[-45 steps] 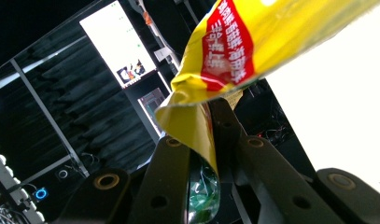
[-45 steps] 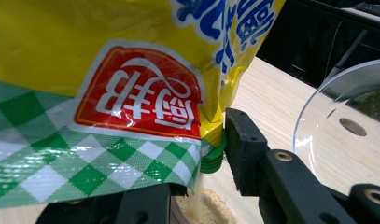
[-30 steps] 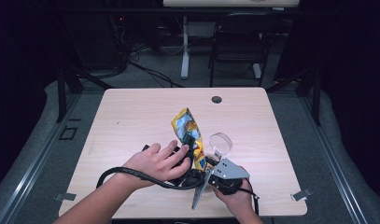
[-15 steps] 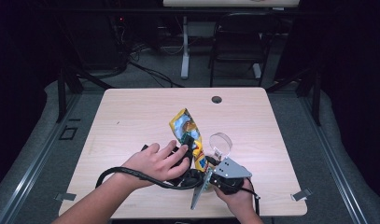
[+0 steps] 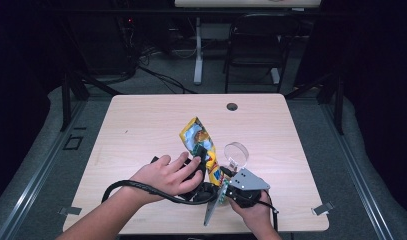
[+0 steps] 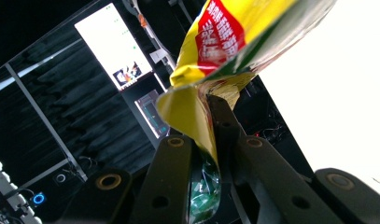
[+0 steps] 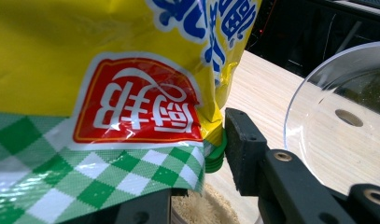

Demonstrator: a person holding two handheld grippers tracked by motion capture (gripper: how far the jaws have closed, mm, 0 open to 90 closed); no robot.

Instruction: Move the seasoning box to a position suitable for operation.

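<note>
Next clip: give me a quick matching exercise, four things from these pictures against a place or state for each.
Things:
1. bag
2. clear dish
3. left gripper
4. table hole

Places or states:
a. near the table's far edge
b. yellow, tilted up off the table
c. on the table just right of the bag
d. shut on the bag's edge

Pairs: 1-b, 2-c, 3-d, 4-a
</note>
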